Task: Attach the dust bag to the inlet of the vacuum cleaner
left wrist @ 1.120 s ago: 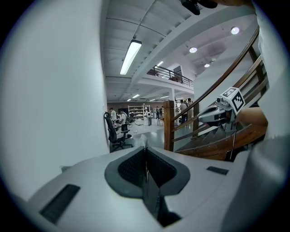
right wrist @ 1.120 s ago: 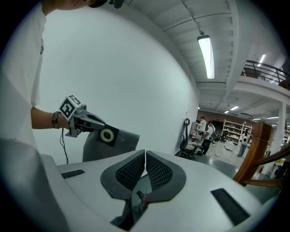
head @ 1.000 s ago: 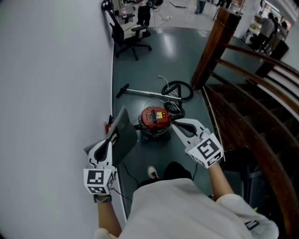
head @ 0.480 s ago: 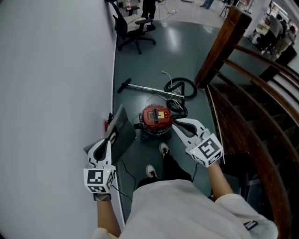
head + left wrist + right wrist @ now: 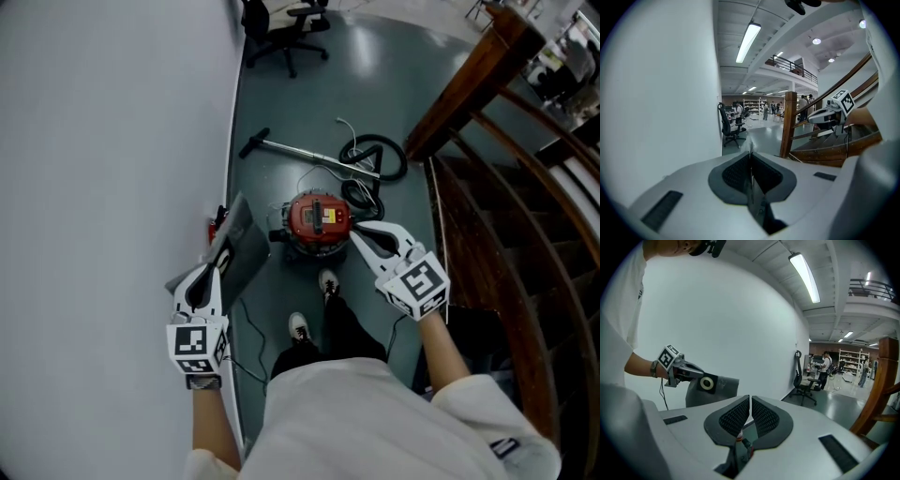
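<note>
The person has stepped forward, so the red vacuum cleaner (image 5: 319,220) now sits closer beneath both grippers, and a shoe (image 5: 328,281) has come up just behind it. The left gripper (image 5: 223,259) is clamped on the edge of the grey dust bag (image 5: 244,246), which runs flat and long ahead of the jaws, alongside the wall (image 5: 112,187). Its round collar hole (image 5: 707,383) faces the right gripper (image 5: 360,229), whose jaws are pressed together on nothing. The vacuum cleaner lies on the floor, right of the bag and below it, near the right gripper's tips. A dark stub on its left flank may be the inlet; I cannot tell. The coiled hose (image 5: 375,155) and wand (image 5: 300,153) lie beyond, clear of the approach.
</note>
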The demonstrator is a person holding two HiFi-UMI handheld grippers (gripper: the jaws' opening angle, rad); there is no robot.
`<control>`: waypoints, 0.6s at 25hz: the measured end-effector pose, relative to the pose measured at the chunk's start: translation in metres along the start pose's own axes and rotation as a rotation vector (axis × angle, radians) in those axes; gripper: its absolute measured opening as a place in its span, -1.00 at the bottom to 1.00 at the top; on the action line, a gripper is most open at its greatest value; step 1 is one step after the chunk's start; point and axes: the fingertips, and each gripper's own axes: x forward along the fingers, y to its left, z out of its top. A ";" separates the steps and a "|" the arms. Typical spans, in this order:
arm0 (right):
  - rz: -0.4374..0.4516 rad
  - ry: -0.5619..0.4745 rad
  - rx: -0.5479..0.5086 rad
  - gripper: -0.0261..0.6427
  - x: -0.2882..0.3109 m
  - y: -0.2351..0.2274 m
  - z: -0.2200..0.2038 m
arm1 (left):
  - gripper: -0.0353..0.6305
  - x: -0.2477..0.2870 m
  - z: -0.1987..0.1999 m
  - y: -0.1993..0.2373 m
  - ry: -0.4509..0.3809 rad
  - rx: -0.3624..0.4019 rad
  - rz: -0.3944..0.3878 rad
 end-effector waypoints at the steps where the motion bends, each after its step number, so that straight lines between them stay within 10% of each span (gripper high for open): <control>1: 0.007 0.009 0.004 -0.83 0.006 -0.002 -0.005 | -0.84 0.005 -0.003 0.004 0.007 -0.007 0.009; 15: 0.023 0.129 0.154 -0.83 0.073 -0.036 -0.083 | -0.84 0.066 -0.051 0.041 0.083 -0.113 0.106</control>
